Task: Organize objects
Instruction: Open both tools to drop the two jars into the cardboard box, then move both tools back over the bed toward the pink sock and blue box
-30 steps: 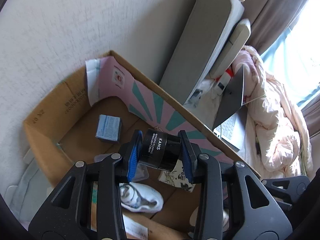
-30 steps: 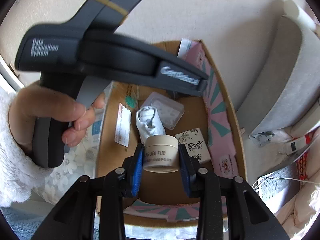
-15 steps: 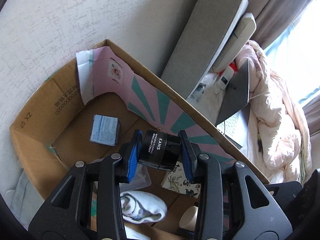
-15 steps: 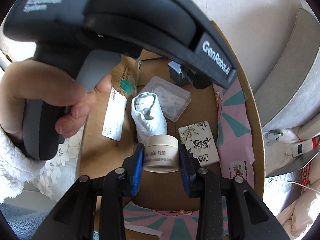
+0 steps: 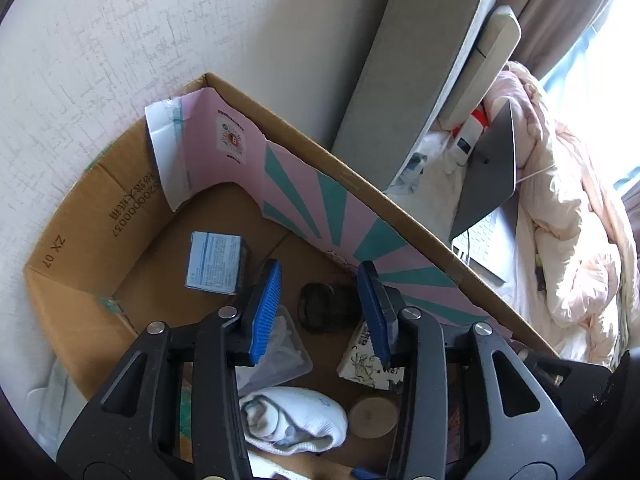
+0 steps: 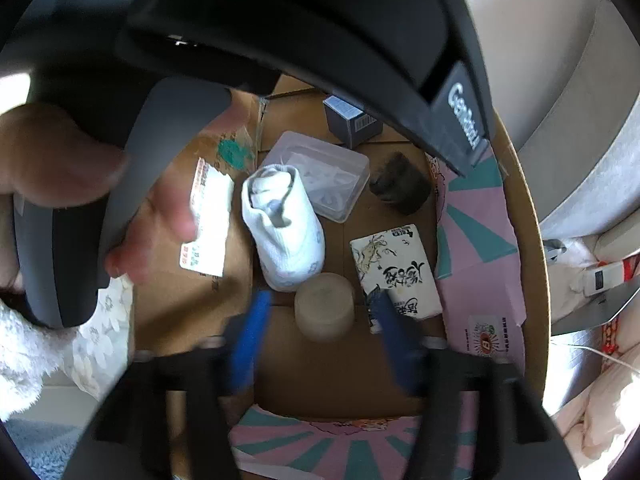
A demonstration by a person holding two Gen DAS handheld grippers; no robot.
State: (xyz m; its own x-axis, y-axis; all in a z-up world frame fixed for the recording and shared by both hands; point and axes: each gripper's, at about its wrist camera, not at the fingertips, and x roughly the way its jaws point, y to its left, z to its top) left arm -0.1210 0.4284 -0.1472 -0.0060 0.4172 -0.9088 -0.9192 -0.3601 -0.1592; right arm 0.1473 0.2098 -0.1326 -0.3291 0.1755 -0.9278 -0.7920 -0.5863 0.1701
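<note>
A: Where does the round black cosmetic jar lie?
B: On the floor of the brown cardboard box, below and between the left gripper's blue jaws, which have just been opening and no longer touch it.
A: And the squat beige cream jar?
B: It stands upright on the box floor between the right gripper's jaws; these have just been opening, parted wide and clear of it, beside the rolled white sock.

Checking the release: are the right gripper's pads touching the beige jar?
Apart. The right wrist view shows cardboard between the beige jar and each blue pad of the right gripper.
</note>
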